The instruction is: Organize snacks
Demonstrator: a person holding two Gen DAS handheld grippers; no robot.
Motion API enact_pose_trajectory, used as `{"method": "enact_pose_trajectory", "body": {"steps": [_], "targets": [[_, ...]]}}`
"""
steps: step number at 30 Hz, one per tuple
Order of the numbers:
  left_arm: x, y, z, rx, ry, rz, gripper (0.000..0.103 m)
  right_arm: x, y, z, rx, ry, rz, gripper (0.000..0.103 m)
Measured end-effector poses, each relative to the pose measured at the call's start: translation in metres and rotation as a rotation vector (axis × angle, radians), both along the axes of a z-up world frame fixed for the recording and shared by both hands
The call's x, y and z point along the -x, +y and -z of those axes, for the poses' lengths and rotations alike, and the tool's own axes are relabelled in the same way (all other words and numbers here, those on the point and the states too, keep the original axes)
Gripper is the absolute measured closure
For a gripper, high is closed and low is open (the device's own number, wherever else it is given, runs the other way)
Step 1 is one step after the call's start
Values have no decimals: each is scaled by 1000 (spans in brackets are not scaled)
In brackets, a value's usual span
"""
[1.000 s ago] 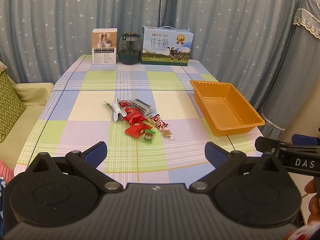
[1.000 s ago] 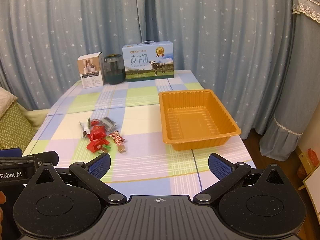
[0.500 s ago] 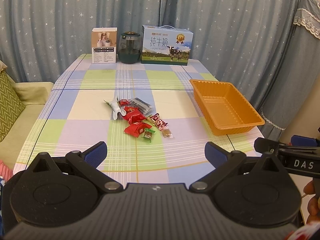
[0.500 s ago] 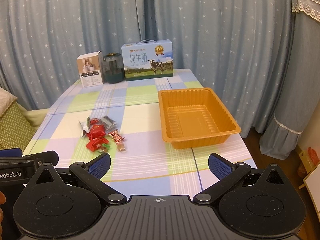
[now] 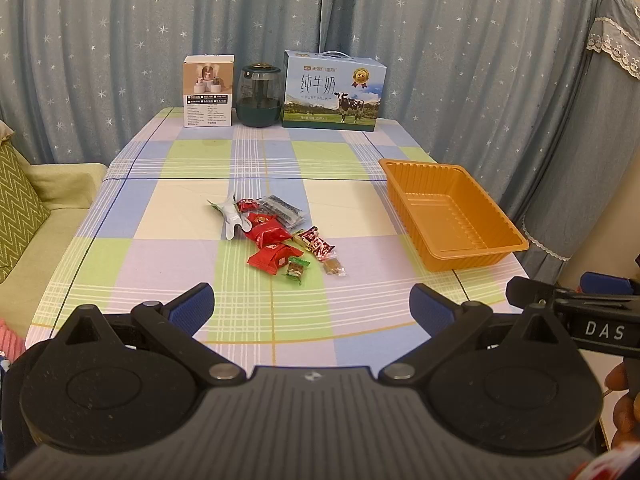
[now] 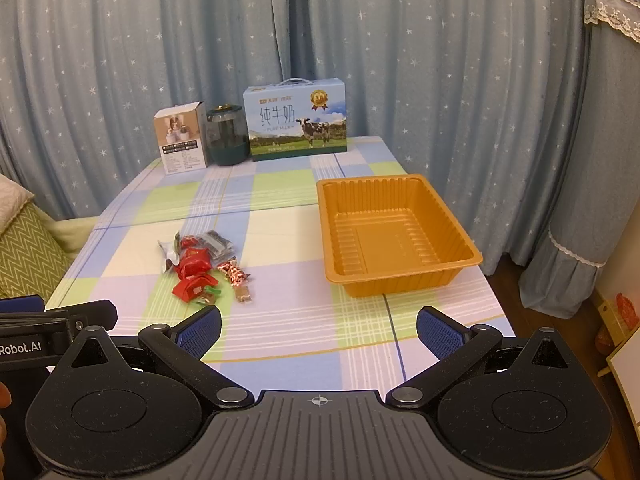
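Observation:
A heap of wrapped snacks [image 5: 276,234] [image 6: 200,264] lies mid-table: red packets, a dark packet, a white pouch and small candies. An empty orange plastic tray [image 5: 452,216] [image 6: 396,236] stands to their right, near the table's right edge. My left gripper [image 5: 312,310] hovers open over the near edge of the table, well short of the snacks, with nothing between its blue pads [image 5: 192,308]. My right gripper [image 6: 318,330] is open too, above the near edge in front of the tray. Each gripper shows at the side of the other's view.
At the table's far end stand a small white carton [image 5: 209,90], a dark green jar [image 5: 258,96] and a blue milk box [image 5: 334,90]. Starred blue curtains hang behind and to the right. A green sofa with a zigzag cushion [image 5: 20,208] sits on the left.
Both views have drifted slightly, with the table contents sitting a little lower or nearer in frame. Neither gripper has changed its opening, and nothing on the table has moved.

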State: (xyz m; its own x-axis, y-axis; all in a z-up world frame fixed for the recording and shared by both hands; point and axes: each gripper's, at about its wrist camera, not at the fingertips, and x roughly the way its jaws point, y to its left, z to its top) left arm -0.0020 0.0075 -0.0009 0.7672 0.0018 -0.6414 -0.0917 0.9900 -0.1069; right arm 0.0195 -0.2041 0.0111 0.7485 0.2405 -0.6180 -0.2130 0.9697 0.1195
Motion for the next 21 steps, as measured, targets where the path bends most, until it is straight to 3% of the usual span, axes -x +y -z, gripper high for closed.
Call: {"method": "enact_pose_trajectory", "body": {"steps": [21], "targets": [[-13,17,11,21,13,-13,0,-12,5,13,-26,6,-2,0]]}}
